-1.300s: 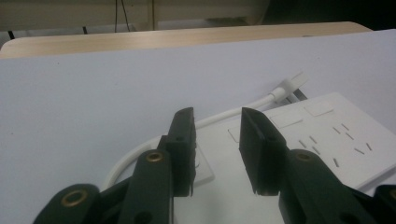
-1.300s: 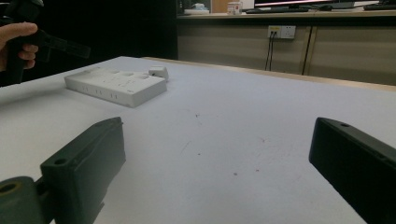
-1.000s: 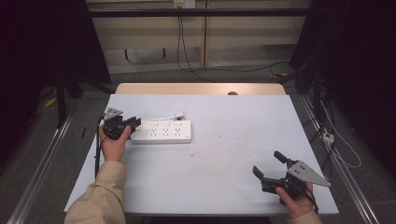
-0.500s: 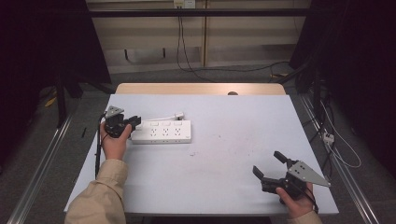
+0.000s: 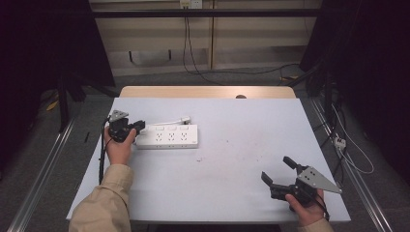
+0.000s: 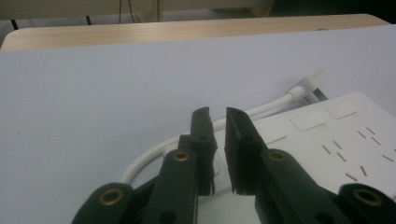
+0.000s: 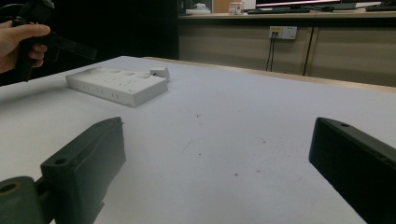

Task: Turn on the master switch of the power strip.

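A white power strip (image 5: 169, 137) (image 6: 327, 135) (image 7: 116, 84) lies flat on the left part of the white table (image 5: 232, 193). Its white cable (image 6: 154, 154) loops back to a plug (image 5: 183, 119) (image 7: 159, 71) behind it. A hand holds my left gripper (image 5: 140, 125) (image 6: 217, 114) at the strip's left end, just above the cable. Its jaws have just been closing and leave a thin slit with nothing between them. My right gripper (image 5: 275, 167) (image 7: 217, 140) rests low near the front right, jaws spread wide and empty, pointing toward the strip.
A wooden table edge (image 5: 208, 92) runs behind the white top. Cables (image 5: 193, 67) trail on the floor beyond it, and a wall socket (image 7: 282, 31) sits on the far cabinet. Metal rails (image 5: 43, 164) flank the table.
The left gripper's jaws have drawn a little closer together at the strip's left end. Both hands stay where they were.
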`<state>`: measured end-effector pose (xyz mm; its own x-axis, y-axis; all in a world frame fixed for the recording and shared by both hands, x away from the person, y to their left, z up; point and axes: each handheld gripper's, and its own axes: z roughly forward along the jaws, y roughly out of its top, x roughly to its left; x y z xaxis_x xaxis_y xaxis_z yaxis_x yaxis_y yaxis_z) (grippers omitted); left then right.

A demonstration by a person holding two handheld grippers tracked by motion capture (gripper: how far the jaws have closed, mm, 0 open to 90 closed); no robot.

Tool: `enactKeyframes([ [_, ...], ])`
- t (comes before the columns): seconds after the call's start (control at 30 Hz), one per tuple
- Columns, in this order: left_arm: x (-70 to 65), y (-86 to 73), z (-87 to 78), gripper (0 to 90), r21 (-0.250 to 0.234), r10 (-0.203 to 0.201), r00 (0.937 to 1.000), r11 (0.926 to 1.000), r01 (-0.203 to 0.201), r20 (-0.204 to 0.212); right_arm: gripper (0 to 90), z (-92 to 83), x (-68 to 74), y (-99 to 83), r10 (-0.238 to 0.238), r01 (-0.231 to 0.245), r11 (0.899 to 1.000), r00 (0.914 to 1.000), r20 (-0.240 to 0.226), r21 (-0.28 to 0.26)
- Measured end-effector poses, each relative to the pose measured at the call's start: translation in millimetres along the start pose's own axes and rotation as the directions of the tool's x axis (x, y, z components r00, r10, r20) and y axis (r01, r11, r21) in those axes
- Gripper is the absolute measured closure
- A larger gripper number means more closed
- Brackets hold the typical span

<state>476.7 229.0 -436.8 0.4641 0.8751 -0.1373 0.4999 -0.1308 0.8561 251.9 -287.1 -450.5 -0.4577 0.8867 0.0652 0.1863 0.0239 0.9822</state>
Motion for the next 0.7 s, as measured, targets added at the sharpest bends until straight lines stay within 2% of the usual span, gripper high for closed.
enactKeyframes([
  [0.4, 4.6, -3.0, 3.6, 82.9, 0.013, -0.008, 0.9999, 0.9999, 0.008, -0.014, 3.2, 0.1, 0.2, 0.2, -0.003, 0.003, 1.000, 1.0000, 0.002, 0.000],
  [0.47, 4.5, -2.8, 3.4, 82.9, 0.023, 0.008, 0.9996, 0.9997, -0.008, -0.027, 3.2, -0.1, 0.2, 0.2, -0.004, 0.004, 1.000, 1.0000, 0.002, -0.001],
  [0.7, 5.6, -4.3, 4.8, 82.9, 0.028, -0.002, 0.9996, 0.9996, 0.003, -0.030, 3.2, 0.2, 0.3, 0.1, -0.004, 0.004, 1.000, 1.0000, 0.001, 0.000],
])
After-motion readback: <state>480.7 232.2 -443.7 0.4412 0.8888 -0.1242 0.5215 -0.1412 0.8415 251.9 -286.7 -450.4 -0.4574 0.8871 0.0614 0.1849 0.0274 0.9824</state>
